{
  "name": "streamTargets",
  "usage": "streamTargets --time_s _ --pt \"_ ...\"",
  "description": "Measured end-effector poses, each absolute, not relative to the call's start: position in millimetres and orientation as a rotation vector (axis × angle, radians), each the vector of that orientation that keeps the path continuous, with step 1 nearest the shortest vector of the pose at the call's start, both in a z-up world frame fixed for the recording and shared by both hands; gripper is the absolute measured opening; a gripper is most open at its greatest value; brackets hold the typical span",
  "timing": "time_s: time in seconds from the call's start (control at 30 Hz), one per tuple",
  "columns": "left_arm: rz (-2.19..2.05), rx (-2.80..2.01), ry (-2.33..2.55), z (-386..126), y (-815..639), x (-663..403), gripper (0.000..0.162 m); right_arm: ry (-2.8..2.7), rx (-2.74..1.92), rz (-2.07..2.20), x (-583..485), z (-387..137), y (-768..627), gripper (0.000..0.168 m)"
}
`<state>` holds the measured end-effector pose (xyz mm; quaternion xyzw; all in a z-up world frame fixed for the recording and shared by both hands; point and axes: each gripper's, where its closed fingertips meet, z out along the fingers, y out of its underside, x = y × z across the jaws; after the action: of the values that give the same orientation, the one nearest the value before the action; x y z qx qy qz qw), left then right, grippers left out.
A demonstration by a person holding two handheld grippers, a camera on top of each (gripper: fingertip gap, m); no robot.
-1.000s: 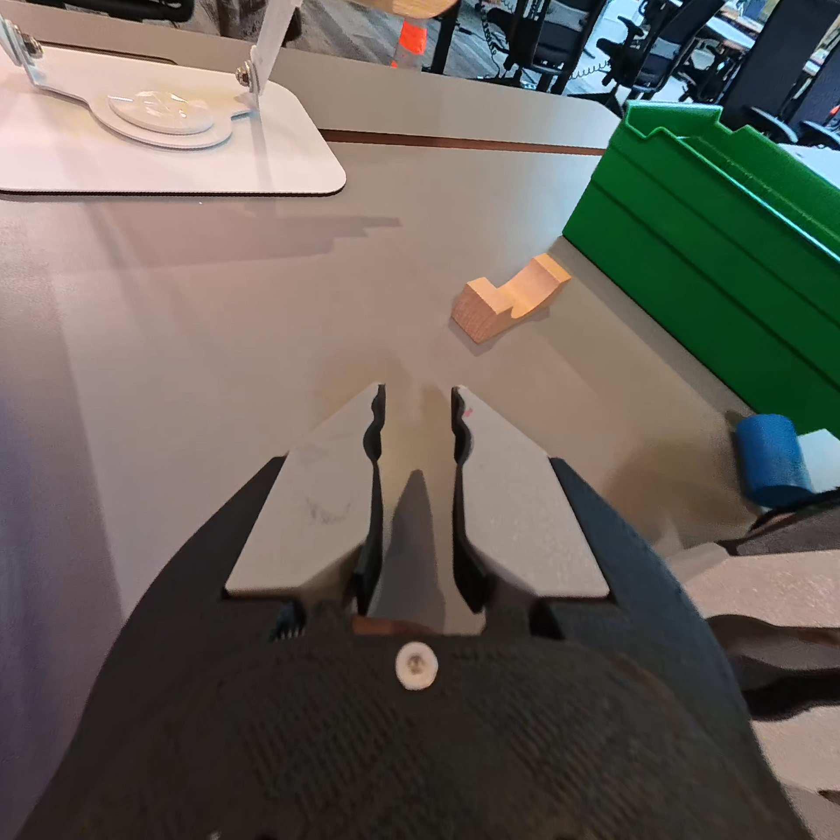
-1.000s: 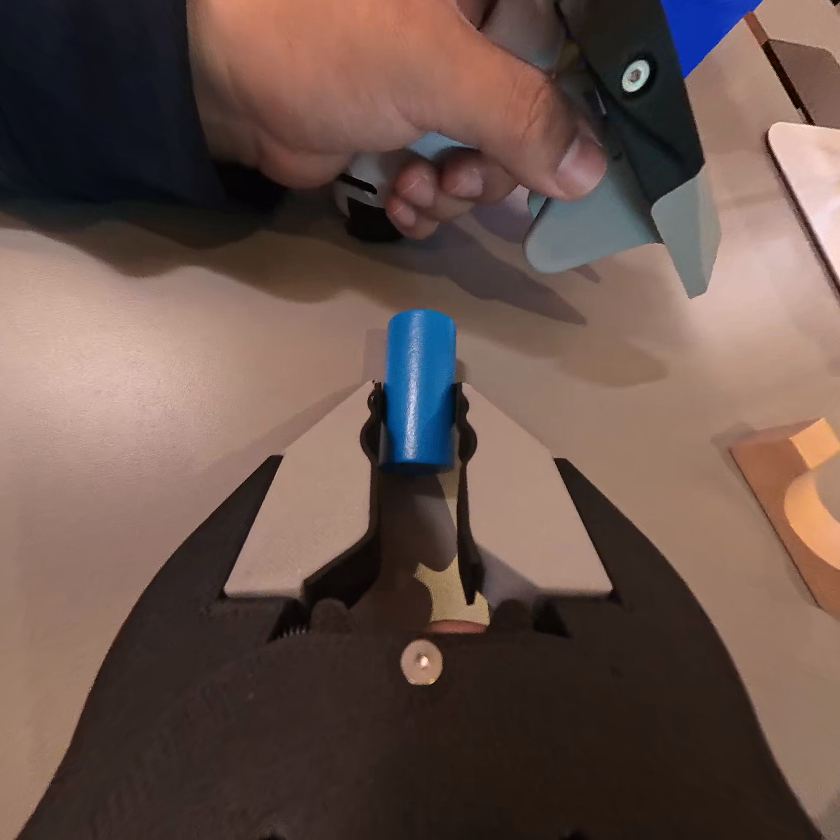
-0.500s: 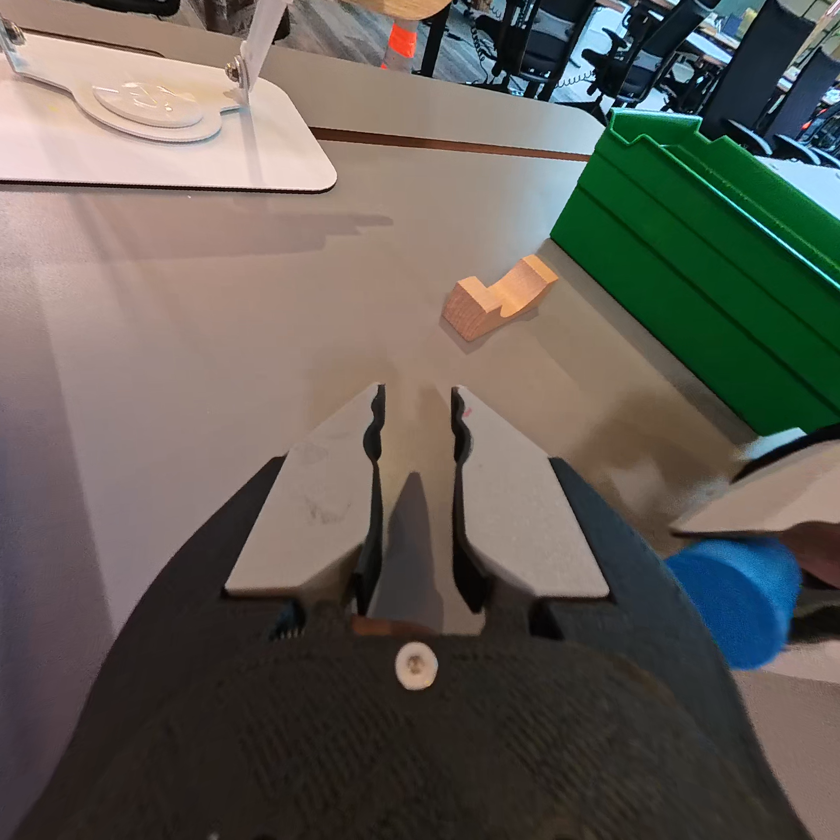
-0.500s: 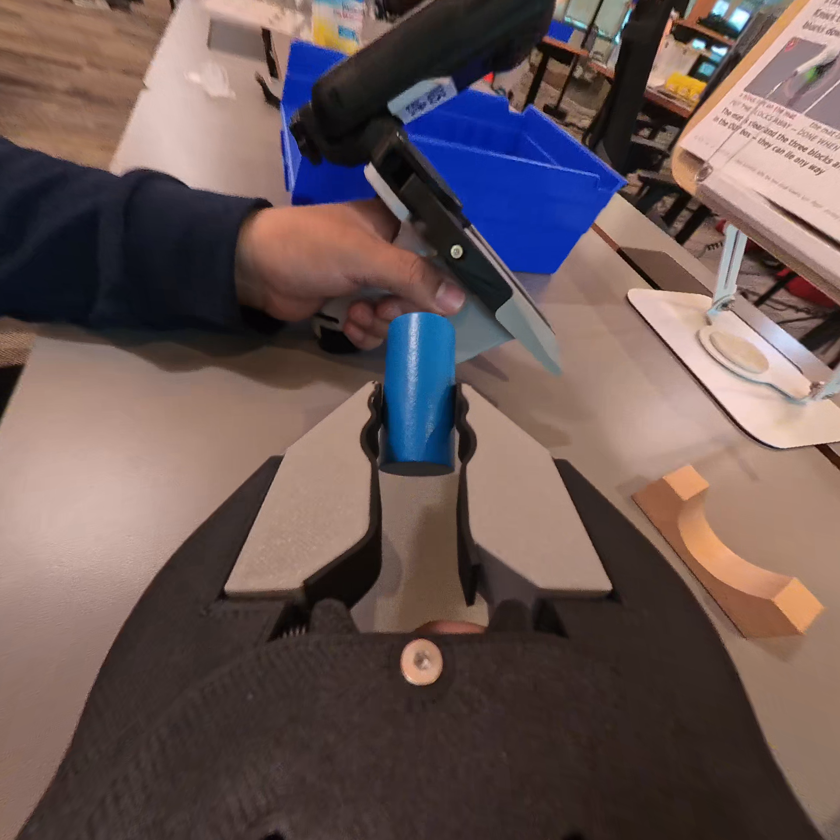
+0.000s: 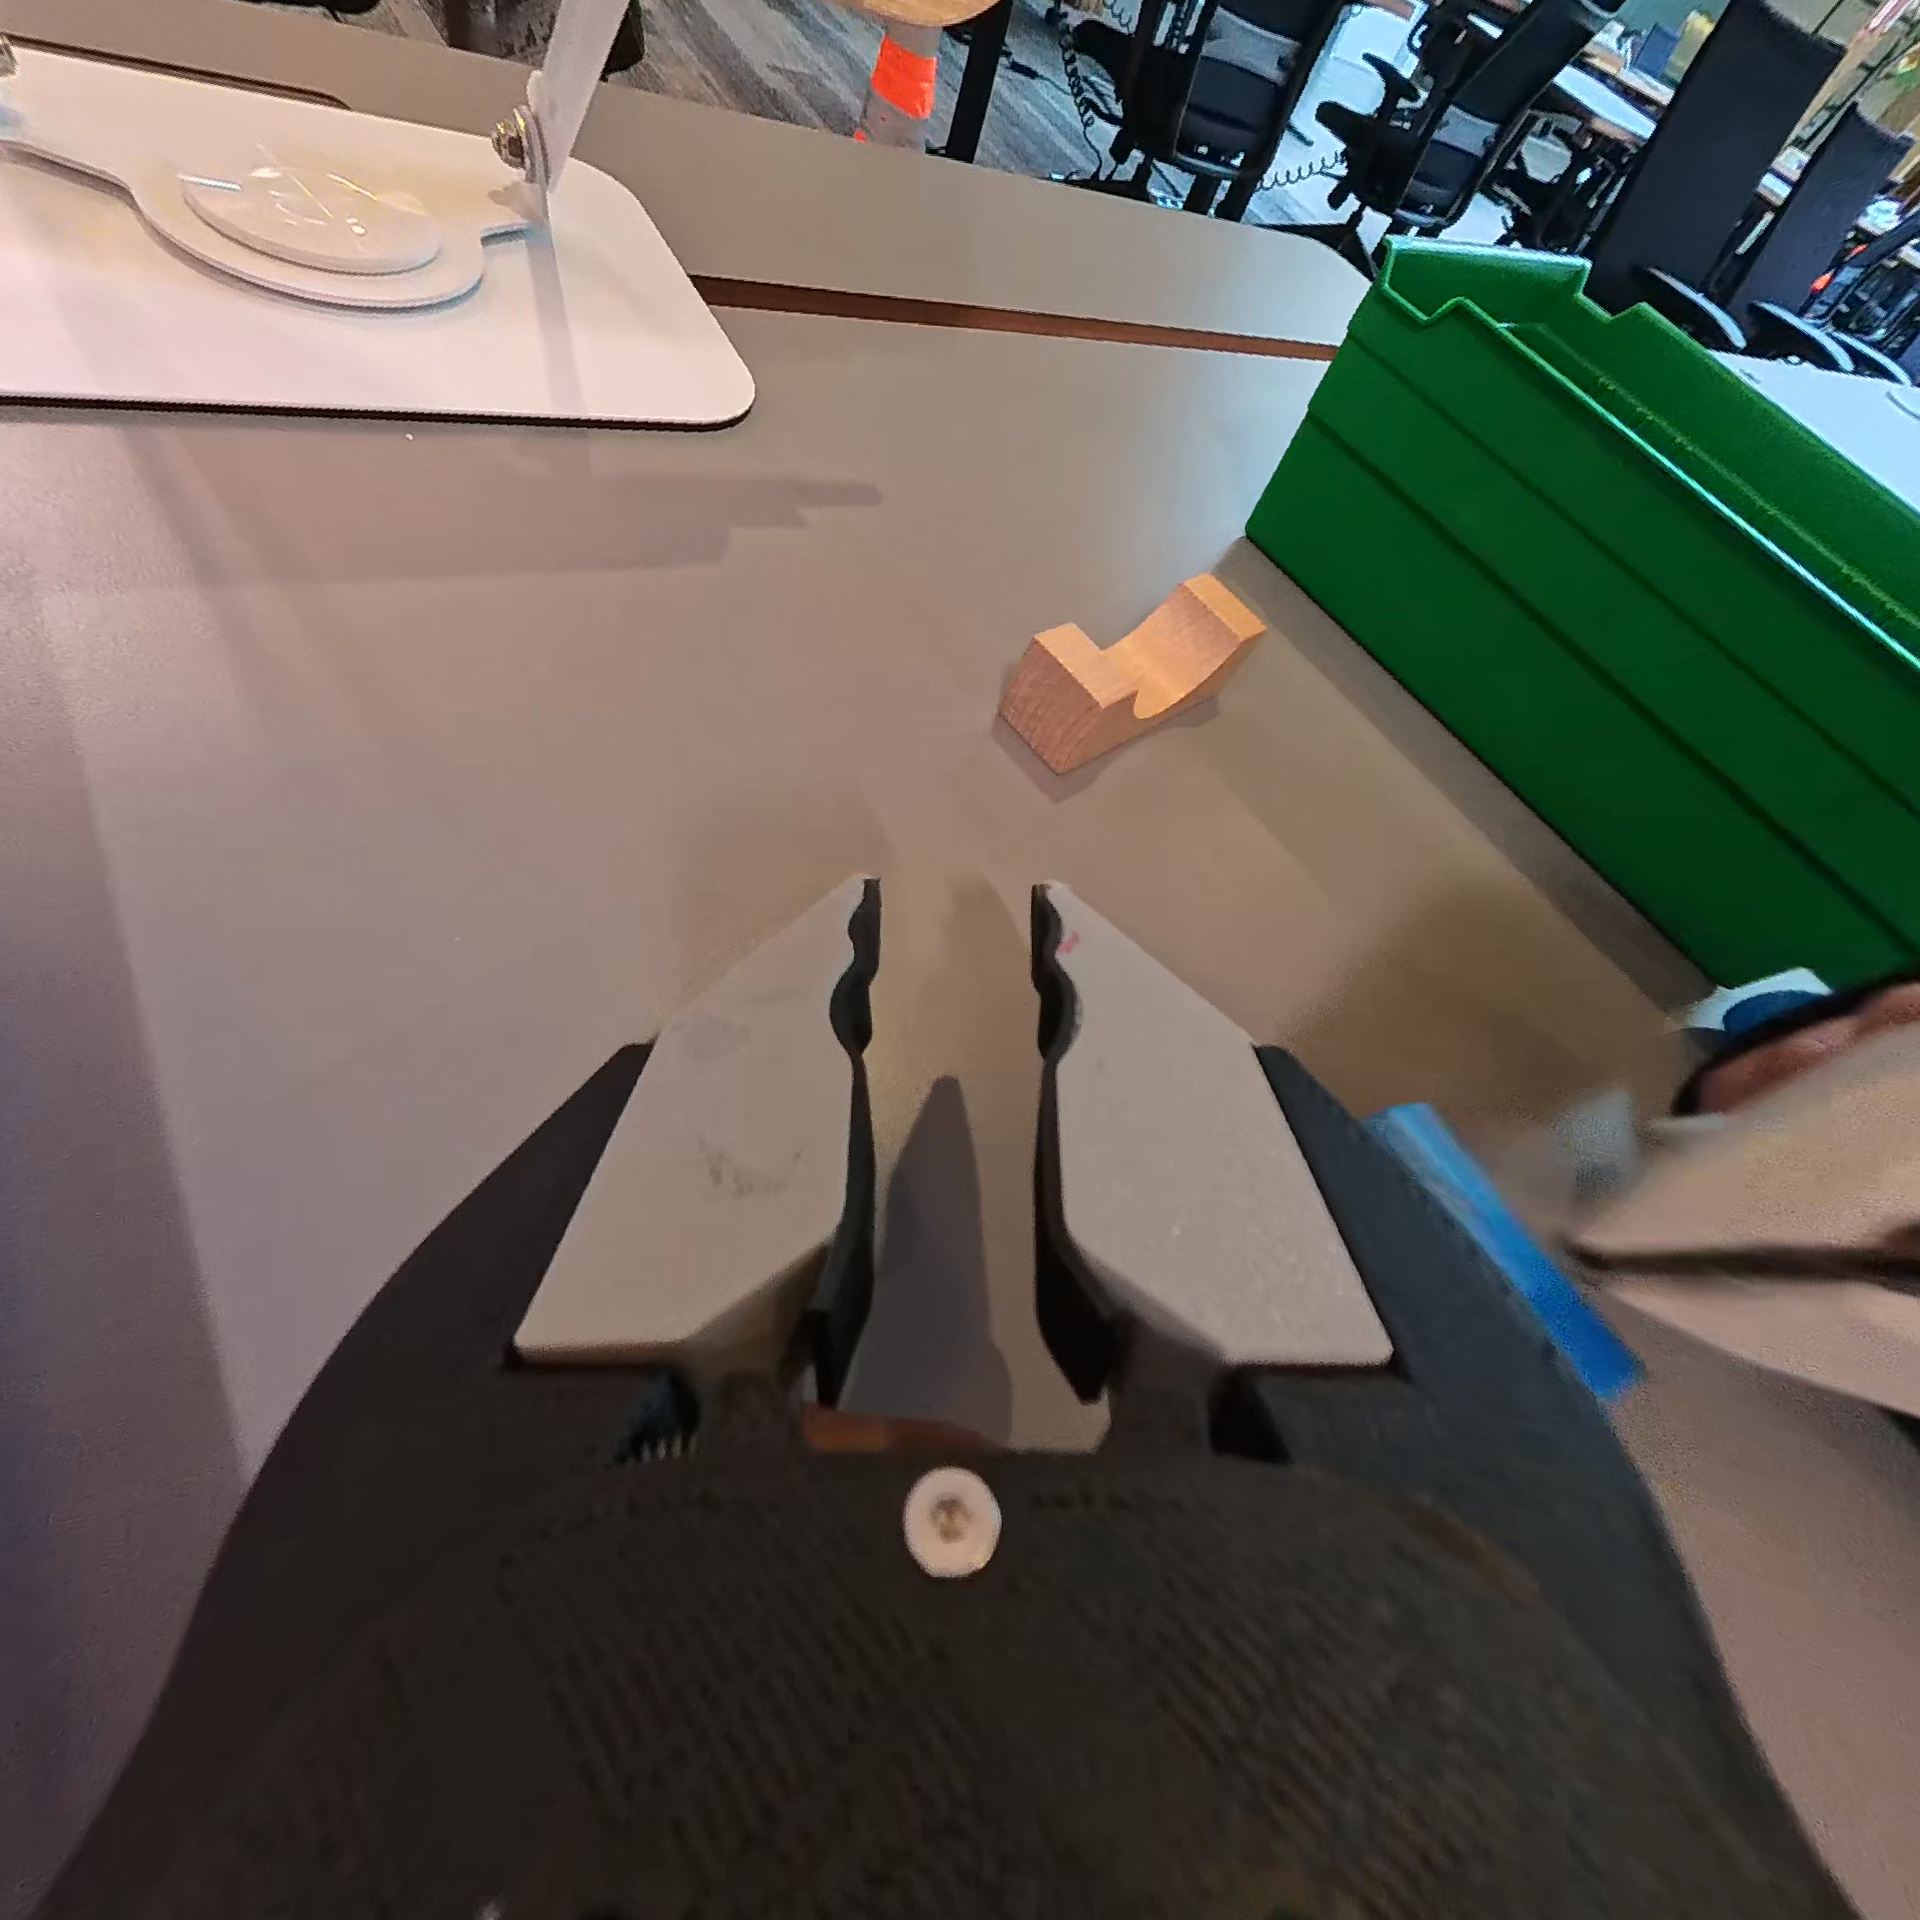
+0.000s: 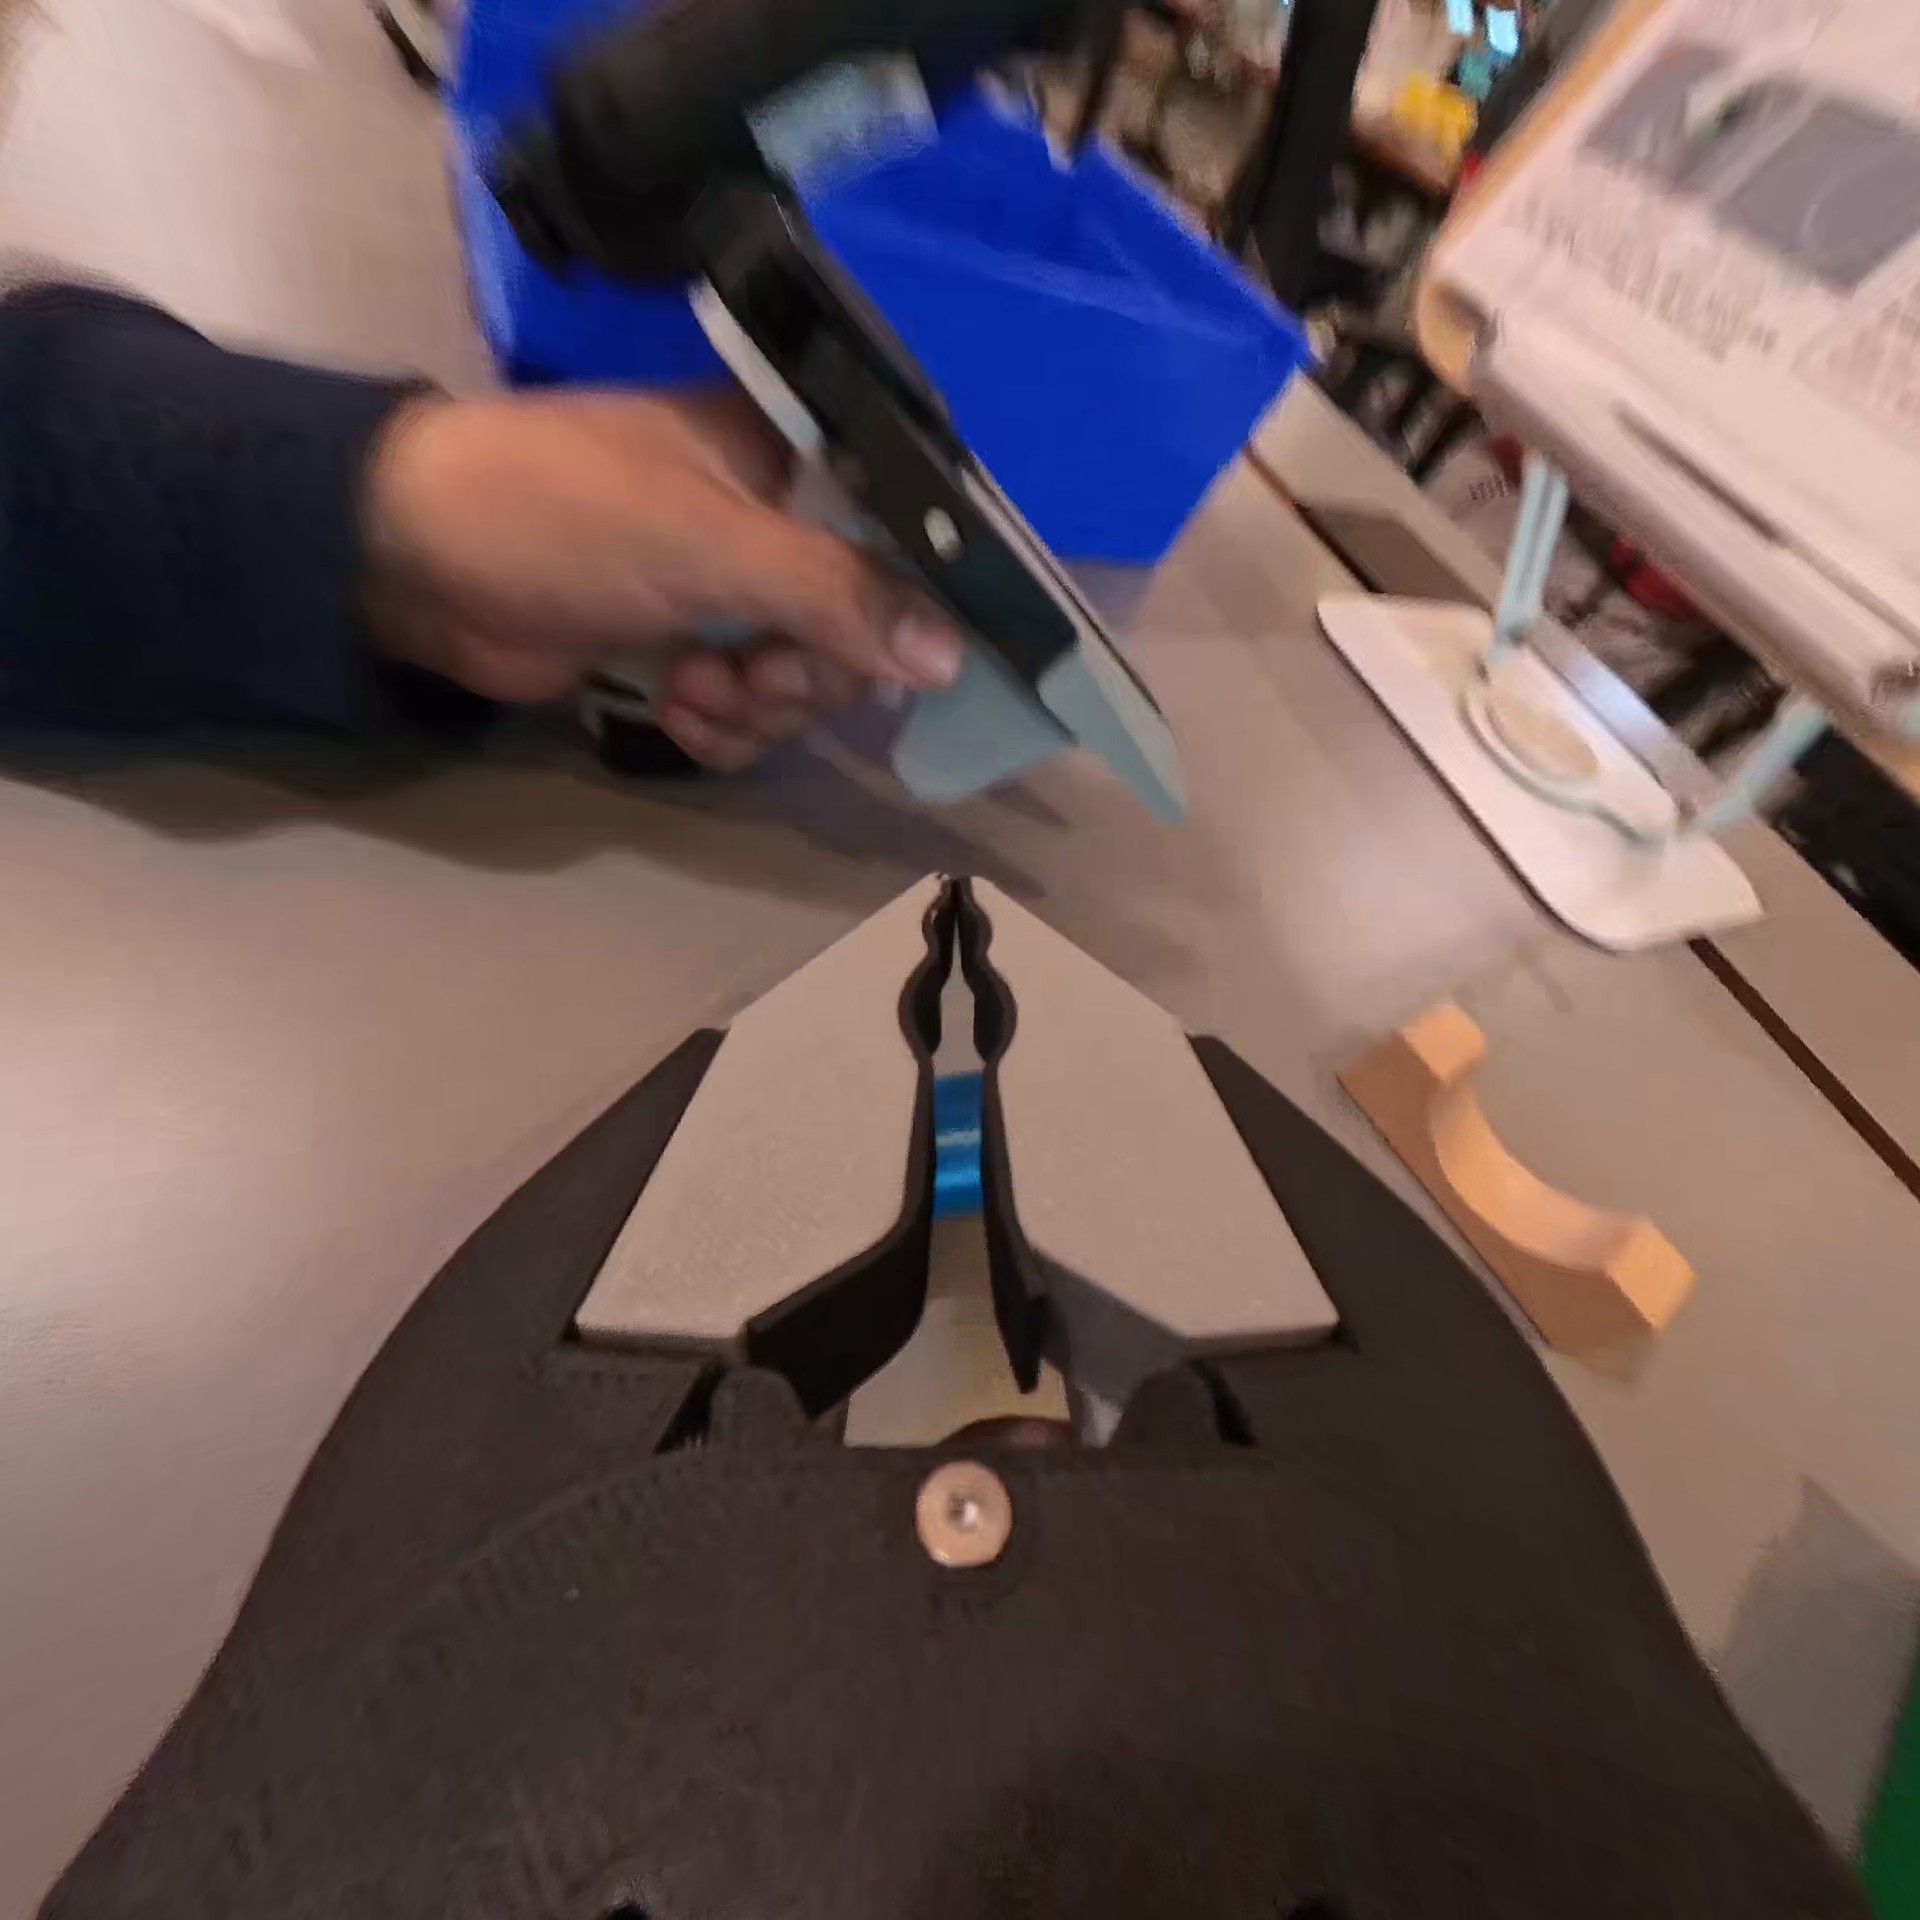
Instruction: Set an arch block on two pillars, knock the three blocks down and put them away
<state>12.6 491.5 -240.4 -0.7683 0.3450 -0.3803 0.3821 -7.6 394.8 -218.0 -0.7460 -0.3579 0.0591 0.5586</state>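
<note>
Green bin (image 5: 1621, 665) interior hidden; wooden arch block (image 5: 1127, 675) on table beside it.

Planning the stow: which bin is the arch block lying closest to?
The green bin; the wooden arch block lies beside its wall. The blue bin sits far off.

Left gripper (image 5: 954, 914): grey fingers on a black body with a fine woven texture. Right gripper (image 6: 956, 902): same grey and black; a blue block (image 6: 957, 1155) shows between its fingers. Arch block (image 5: 1130, 673): pale natural wood with visible end grain. Table (image 5: 436, 748): plain matt grey with one thin brown seam. Bin (image 5: 1621, 582): solid green. Second bin (image 6: 1039, 343): solid blue. Stand base (image 5: 364, 301): white. Sleeve (image 6: 177, 509): dark navy.
</note>
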Motion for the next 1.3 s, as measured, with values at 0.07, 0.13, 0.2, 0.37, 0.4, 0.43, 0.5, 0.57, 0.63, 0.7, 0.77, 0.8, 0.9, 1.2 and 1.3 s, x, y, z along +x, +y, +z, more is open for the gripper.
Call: streamTargets --time_s 0.07,0.13,0.2,0.37,0.4,0.43,0.5,0.57,0.63,0.7,0.77,0.8,0.9,1.2,1.3 --pt "-0.963 -1.965 0.873 -241 492 12 0.027 -0.820 -1.861 0.072 6 -239 403 0.000" --pt "-0.959 -1.957 0.861 -240 493 11 0.027 -0.792 -1.868 0.095 6 -240 404 0.000" --pt "-0.966 -1.958 0.865 -240 492 11 0.027 -0.766 -1.851 0.078 9 -234 405 0.000" --pt "-0.969 -1.971 0.878 -242 491 12 0.027 -0.615 -1.847 0.195 19 -211 398 0.028" --pt "-0.972 -1.971 0.875 -242 491 12 0.027 -0.596 -1.838 0.234 19 -204 393 0.032" --pt "-0.976 -1.973 0.874 -242 491 12 0.027 -0.590 -1.838 0.286 15 -199 386 0.040" --pt "-0.977 -1.980 0.879 -243 491 13 0.027 -0.592 -1.887 0.385 8 -201 371 0.061" --pt "-0.976 -1.978 0.885 -243 490 13 0.027 -0.600 -1.937 0.427 3 -215 362 0.070" --pt "-0.980 -1.974 0.893 -243 488 14 0.027 -0.602 -1.992 0.373 6 -239 363 0.074" --pt "-0.979 -1.973 0.903 -243 487 15 0.027 -0.591 -2.106 0.287 13 -261 369 0.076" --pt "-0.978 -1.971 0.908 -243 486 15 0.027 -0.673 -2.140 0.247 8 -270 371 0.078" --pt "-0.980 -1.971 0.908 -243 486 15 0.027 -0.716 -2.160 0.207 8 -276 373 0.078" --pt "-0.999 -1.974 0.892 -242 486 14 0.027 -0.813 -2.164 0.255 0 -280 372 0.070" --pt "-0.998 -1.983 0.907 -244 485 16 0.027 -0.792 -2.005 0.008 8 -250 378 0.070" --pt "-0.996 -1.978 0.908 -243 484 16 0.027 -0.714 -1.865 -0.201 24 -199 375 0.070"
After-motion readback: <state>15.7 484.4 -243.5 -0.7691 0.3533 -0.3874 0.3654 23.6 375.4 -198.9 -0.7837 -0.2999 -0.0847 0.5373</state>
